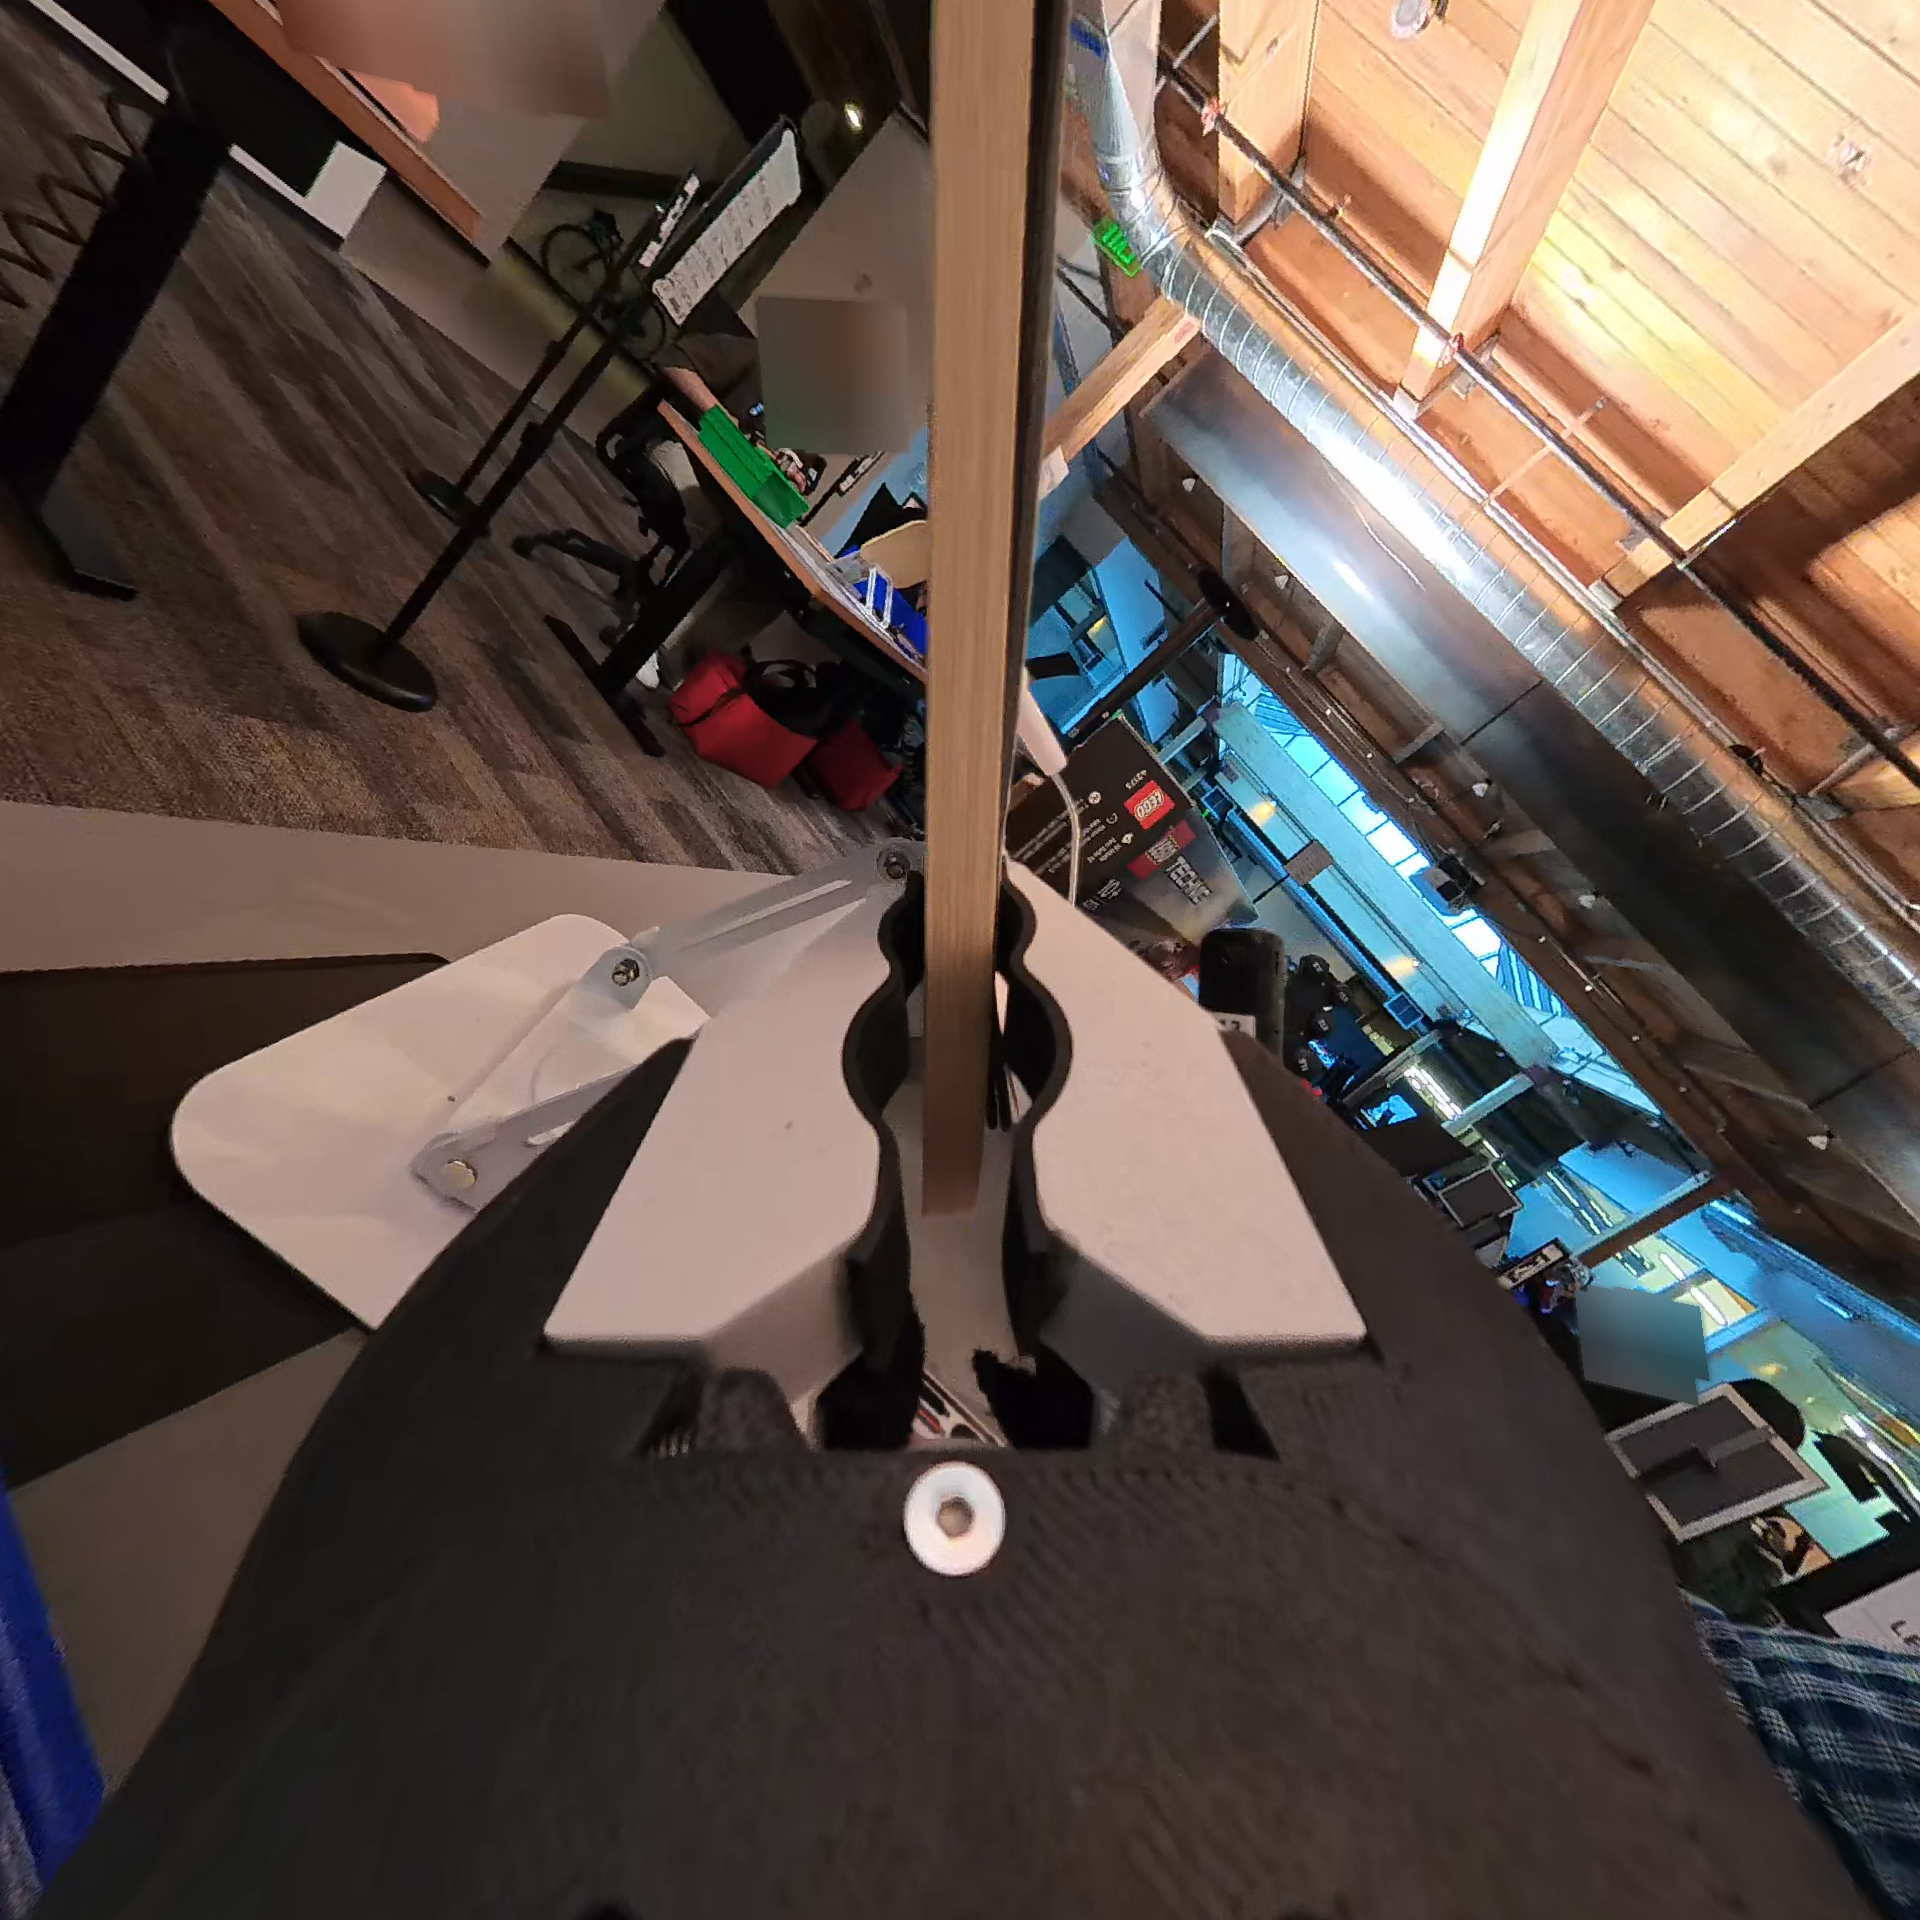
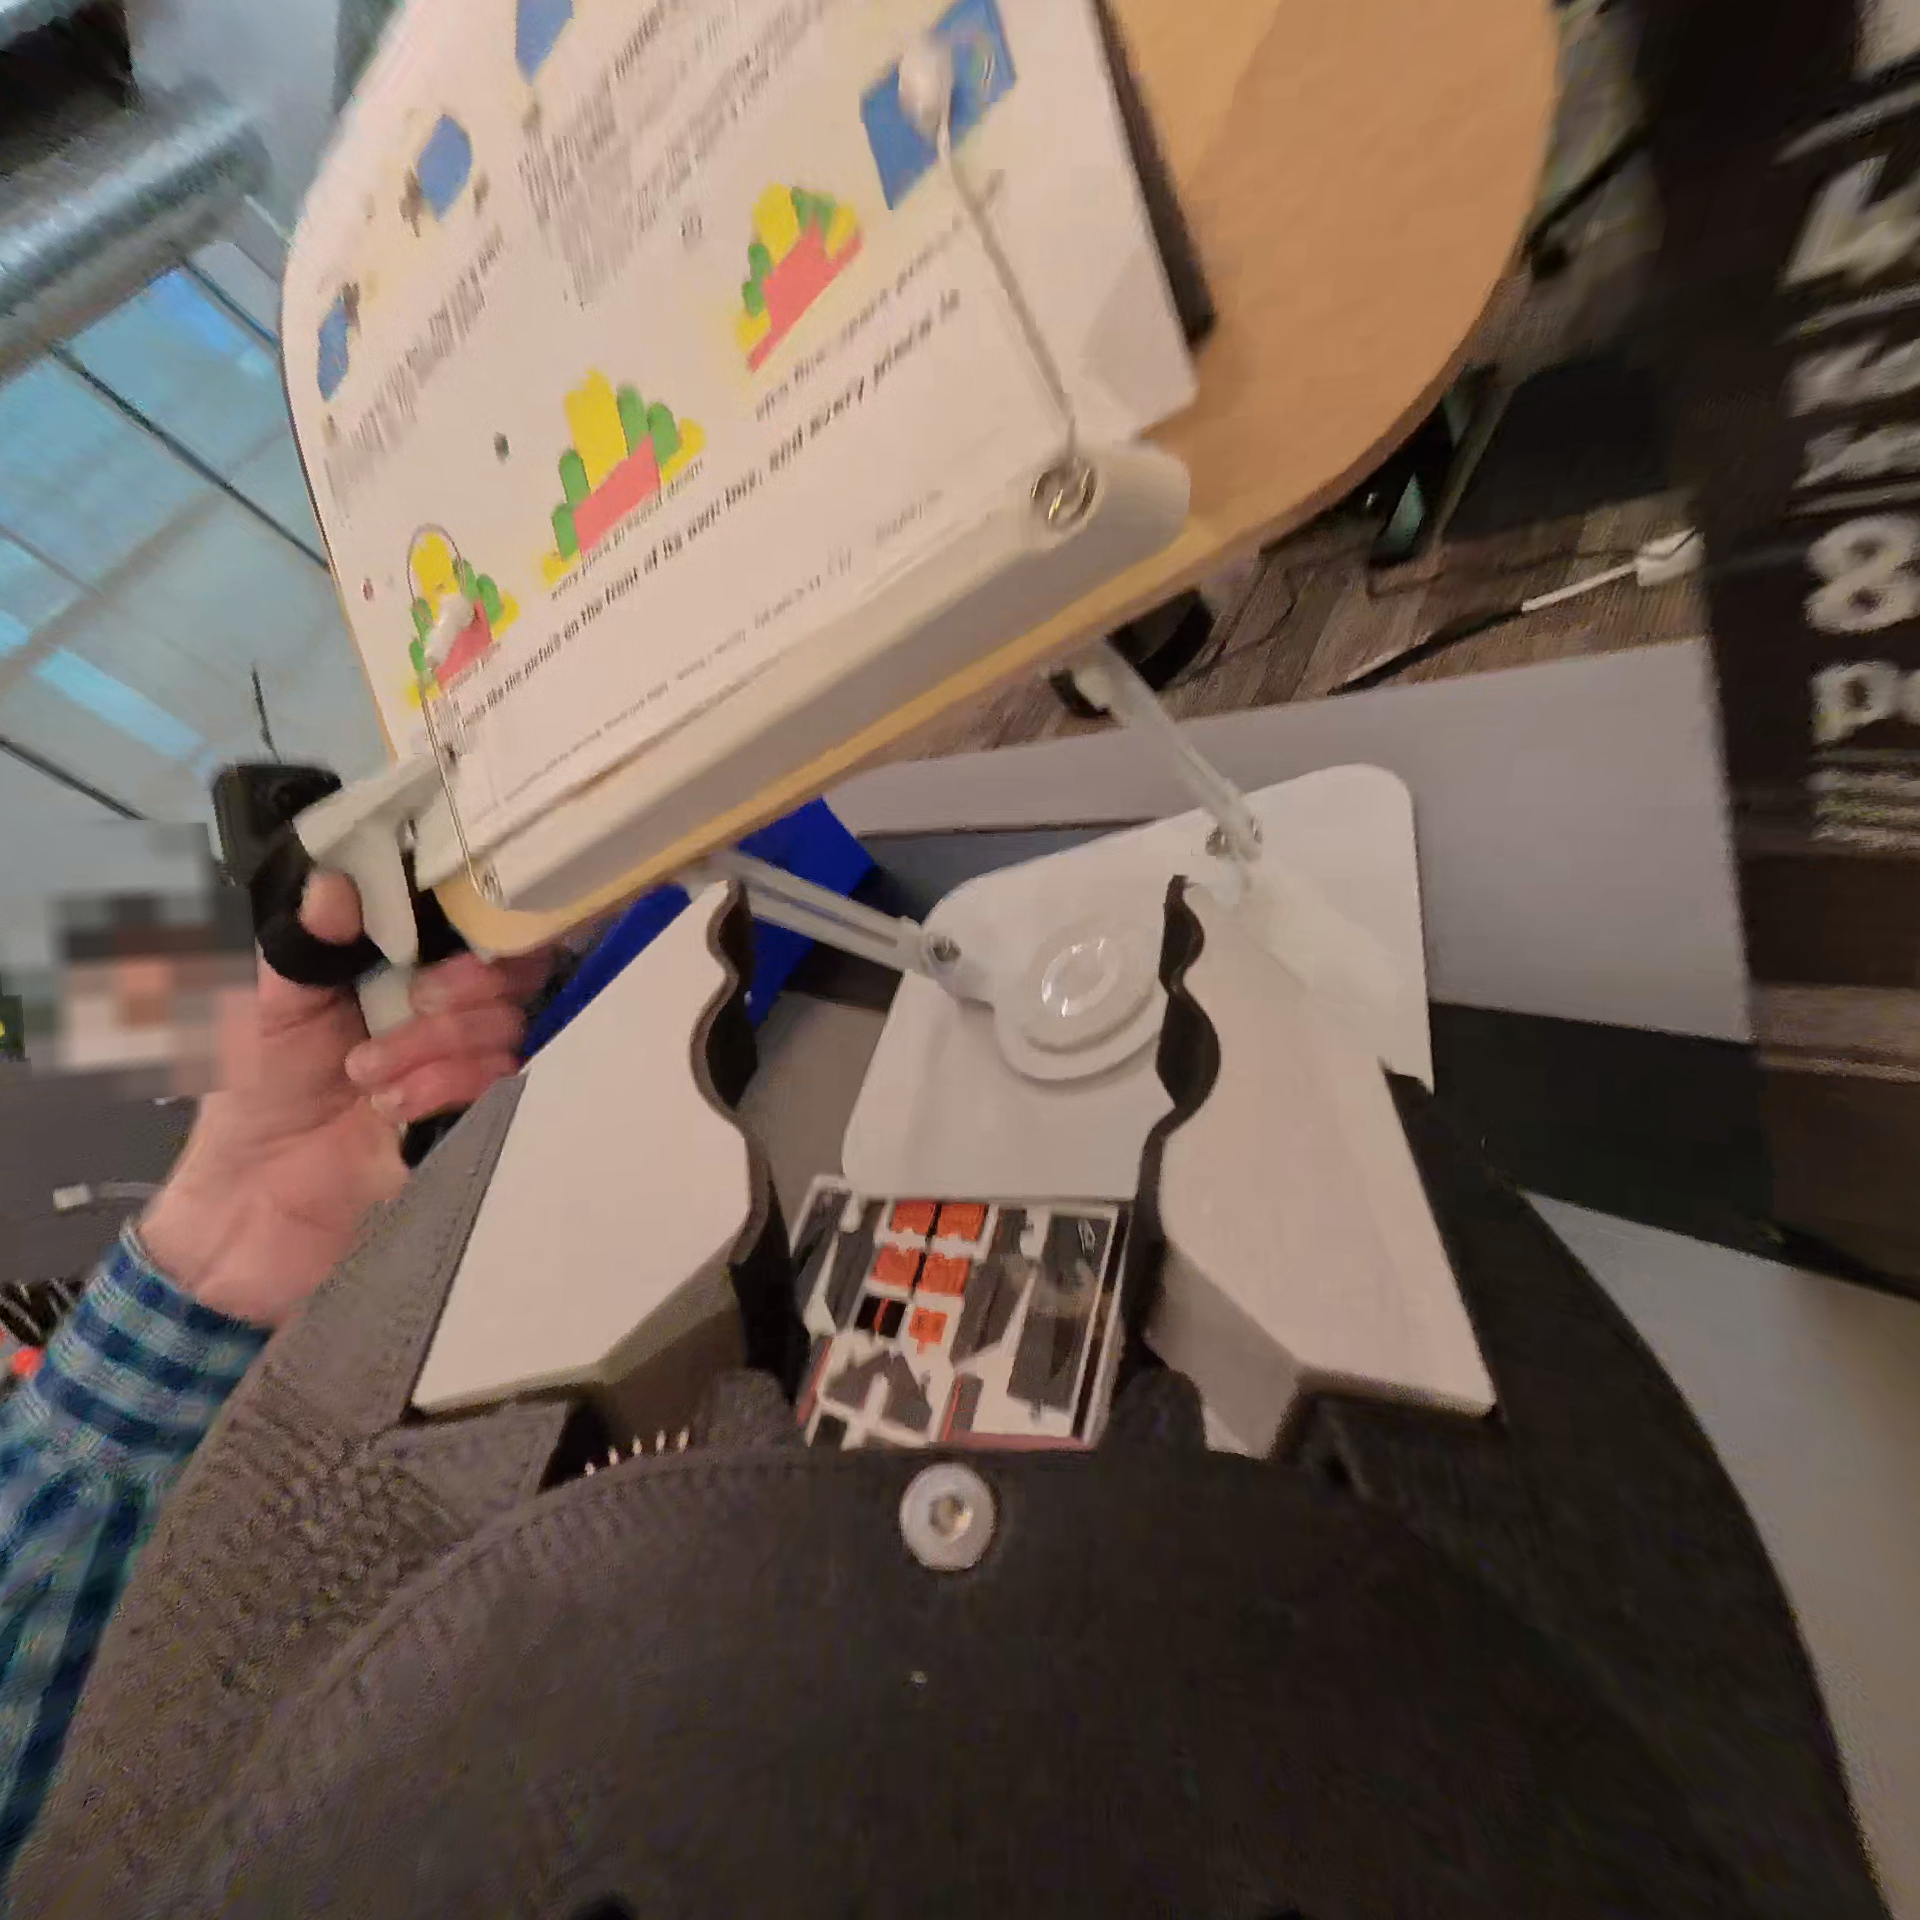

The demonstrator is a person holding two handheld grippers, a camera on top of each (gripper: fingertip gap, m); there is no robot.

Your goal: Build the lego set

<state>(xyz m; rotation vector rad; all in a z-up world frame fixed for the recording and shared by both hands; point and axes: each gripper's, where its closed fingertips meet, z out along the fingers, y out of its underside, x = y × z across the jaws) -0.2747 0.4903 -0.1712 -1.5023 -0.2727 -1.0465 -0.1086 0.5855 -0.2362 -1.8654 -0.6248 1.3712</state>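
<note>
A wooden reading-stand board (image 1: 971,520) shows edge-on in the left wrist view. My left gripper (image 1: 961,904) is shut on its lower edge. In the right wrist view the board (image 2: 1320,260) is tilted up and carries a printed instruction sheet (image 2: 707,395) with pictures of coloured bricks. The left gripper (image 2: 374,883), in a person's hand, grips the board's lower left corner. My right gripper (image 2: 951,914) is open and empty, its fingers on either side of the stand's white base (image 2: 1320,914). A sheet with orange and black shapes (image 2: 966,1314) lies low between the fingers. No loose bricks are in view.
A tall black set box (image 2: 1839,520) stands close on the right; it also shows in the left wrist view (image 1: 1132,821). The grey table (image 2: 1558,810) carries a dark mat. A blue object (image 2: 790,862) sits behind the stand. Desks, chairs and red bags (image 1: 738,717) are farther off. My hands' fingertips stand some 20 centimeters from each other.
</note>
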